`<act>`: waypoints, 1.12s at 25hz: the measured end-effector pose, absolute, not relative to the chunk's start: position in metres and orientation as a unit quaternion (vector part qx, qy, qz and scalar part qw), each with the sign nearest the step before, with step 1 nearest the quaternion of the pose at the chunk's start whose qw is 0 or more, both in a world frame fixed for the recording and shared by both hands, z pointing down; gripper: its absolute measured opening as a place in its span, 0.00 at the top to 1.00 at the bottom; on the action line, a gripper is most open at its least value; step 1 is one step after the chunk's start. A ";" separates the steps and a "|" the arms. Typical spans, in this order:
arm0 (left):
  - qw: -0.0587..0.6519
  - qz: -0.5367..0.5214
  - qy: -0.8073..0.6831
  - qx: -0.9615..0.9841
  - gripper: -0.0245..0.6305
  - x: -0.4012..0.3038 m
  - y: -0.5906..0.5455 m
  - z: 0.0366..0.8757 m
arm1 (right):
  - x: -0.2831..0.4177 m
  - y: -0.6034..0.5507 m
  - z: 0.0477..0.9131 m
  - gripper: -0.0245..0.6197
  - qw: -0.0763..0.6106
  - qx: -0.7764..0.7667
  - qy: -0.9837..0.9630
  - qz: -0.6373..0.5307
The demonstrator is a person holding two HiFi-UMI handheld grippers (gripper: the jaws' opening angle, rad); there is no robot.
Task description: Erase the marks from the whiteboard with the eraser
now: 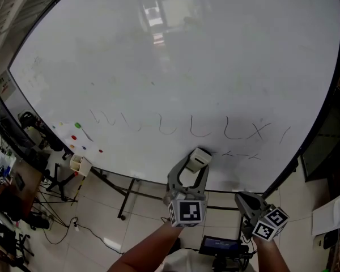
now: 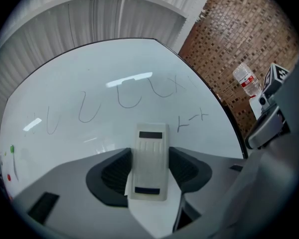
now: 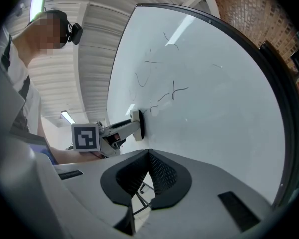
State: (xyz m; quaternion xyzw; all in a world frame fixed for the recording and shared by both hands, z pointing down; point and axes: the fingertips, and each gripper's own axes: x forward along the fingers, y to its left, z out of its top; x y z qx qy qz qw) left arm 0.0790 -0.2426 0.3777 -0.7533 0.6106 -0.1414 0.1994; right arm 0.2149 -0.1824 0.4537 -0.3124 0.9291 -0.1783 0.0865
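left tongs [image 2: 149, 169] grip eraser [image 2: 150, 143] | right tongs [image 3: 148, 157] closed, empty | right gripper view: eraser against whiteboard [image 3: 214, 108]

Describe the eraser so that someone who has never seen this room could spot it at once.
Find the big whiteboard and look just below its row of looped pen marks. There the left gripper clamps a pale rectangular block, the eraser. It is the only thing gripped; the right gripper is shut and empty.
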 end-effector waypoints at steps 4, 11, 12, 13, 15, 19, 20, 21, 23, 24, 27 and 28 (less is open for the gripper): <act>0.197 -0.180 0.568 -0.779 0.55 0.096 -0.243 0.398 | 0.219 -0.183 0.456 0.94 0.083 -0.303 0.932 -0.181; 0.200 -0.169 0.602 -0.754 0.55 0.082 -0.236 0.356 | 0.226 -0.185 0.442 0.94 0.098 -0.285 0.936 -0.180; 0.200 -0.159 0.611 -0.750 0.55 0.081 -0.235 0.351 | 0.228 -0.184 0.437 0.94 0.107 -0.280 0.936 -0.184; 0.199 -0.145 0.616 -0.748 0.55 0.081 -0.235 0.347 | 0.230 -0.183 0.432 0.94 0.115 -0.275 0.936 -0.186; 0.191 -0.120 0.621 -0.750 0.55 0.083 -0.238 0.343 | 0.231 -0.185 0.420 0.94 0.127 -0.271 0.938 -0.176; 0.222 -0.108 0.633 -0.734 0.55 0.081 -0.246 0.339 | 0.229 -0.196 0.406 0.94 0.136 -0.260 0.943 -0.155; 0.230 -0.109 0.633 -0.731 0.55 0.083 -0.246 0.343 | 0.232 -0.196 0.408 0.94 0.133 -0.261 0.943 -0.156; 0.231 -0.110 0.630 -0.733 0.55 0.087 -0.246 0.350 | 0.236 -0.196 0.411 0.94 0.130 -0.263 0.943 -0.158; 0.226 -0.119 0.620 -0.742 0.55 0.094 -0.245 0.364 | 0.239 -0.196 0.417 0.94 0.130 -0.267 0.941 -0.164; 0.223 -0.123 0.614 -0.747 0.55 0.096 -0.244 0.369 | 0.239 -0.196 0.419 0.94 0.132 -0.267 0.940 -0.167; 0.220 -0.128 0.602 -0.757 0.55 0.099 -0.243 0.373 | 0.238 -0.195 0.422 0.94 0.130 -0.262 0.941 -0.170; 0.224 -0.127 0.598 -0.759 0.55 0.100 -0.243 0.371 | 0.238 -0.196 0.422 0.94 0.130 -0.262 0.941 -0.169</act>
